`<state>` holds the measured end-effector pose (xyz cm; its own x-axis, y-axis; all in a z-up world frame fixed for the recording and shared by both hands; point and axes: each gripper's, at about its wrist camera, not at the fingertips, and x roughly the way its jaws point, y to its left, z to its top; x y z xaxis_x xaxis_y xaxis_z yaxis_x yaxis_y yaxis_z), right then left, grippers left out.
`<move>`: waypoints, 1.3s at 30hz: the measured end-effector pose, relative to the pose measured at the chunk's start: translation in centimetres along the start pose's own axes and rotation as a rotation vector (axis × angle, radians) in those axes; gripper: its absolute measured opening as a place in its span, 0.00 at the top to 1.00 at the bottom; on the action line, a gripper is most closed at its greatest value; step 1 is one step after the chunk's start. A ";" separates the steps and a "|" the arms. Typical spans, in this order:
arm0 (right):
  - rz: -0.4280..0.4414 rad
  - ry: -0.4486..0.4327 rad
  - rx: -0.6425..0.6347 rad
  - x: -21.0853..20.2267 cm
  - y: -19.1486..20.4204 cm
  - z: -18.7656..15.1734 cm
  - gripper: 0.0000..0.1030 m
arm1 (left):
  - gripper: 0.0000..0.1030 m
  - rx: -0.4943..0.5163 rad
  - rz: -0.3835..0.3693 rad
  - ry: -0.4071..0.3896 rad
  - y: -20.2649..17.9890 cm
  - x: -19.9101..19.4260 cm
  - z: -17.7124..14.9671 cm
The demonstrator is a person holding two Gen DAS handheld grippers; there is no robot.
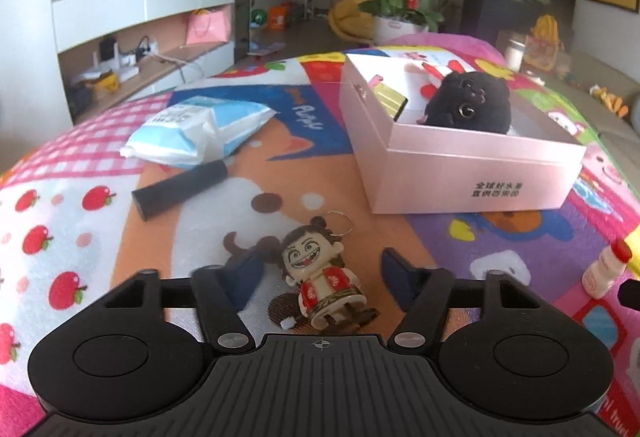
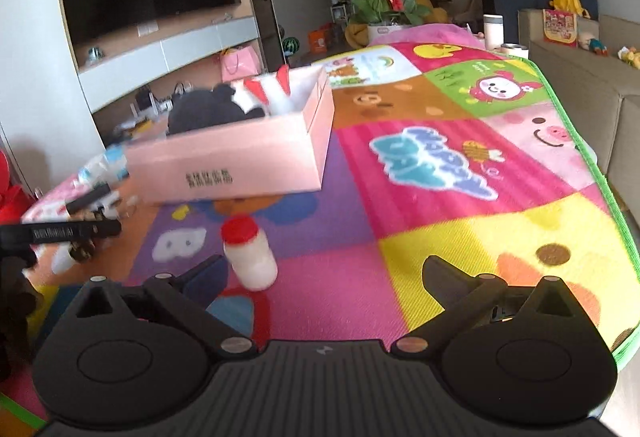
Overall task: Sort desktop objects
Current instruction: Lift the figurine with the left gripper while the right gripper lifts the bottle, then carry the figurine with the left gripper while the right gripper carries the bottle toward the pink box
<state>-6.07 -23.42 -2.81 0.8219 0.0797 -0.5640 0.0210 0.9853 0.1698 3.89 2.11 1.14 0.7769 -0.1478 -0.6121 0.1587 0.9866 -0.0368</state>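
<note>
The left claw (image 1: 320, 269) has its fingers apart around the doll (image 1: 326, 277), which lies on the mat (image 1: 440, 237) near the pink box (image 1: 460, 165); they don't seem to squeeze it yet. The right claw (image 2: 324, 273) is wide apart, with the little bottle (image 2: 250, 257) standing just by its left finger. To do this well, I think the left should close on the doll's middle, lift slowly, then drop it in the box beside the black toy (image 1: 468, 105).
</note>
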 end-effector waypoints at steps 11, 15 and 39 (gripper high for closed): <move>0.051 -0.024 0.085 -0.5 -1.3 -0.2 0.00 | 0.64 0.219 -0.194 0.010 -4.5 -5.6 -2.5; 0.038 -0.015 0.070 -0.5 -1.0 -0.2 0.00 | 0.43 0.265 -0.210 0.014 -5.8 -7.1 -4.2; -0.011 0.034 0.007 -0.1 0.4 -0.2 0.00 | 0.09 0.052 -0.193 0.061 -2.1 -6.9 -3.0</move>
<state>-6.20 -23.04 -2.85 0.8019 0.0736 -0.5929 0.0345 0.9850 0.1689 -3.67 1.23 3.07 0.6911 -0.3278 -0.6442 0.3334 0.9353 -0.1183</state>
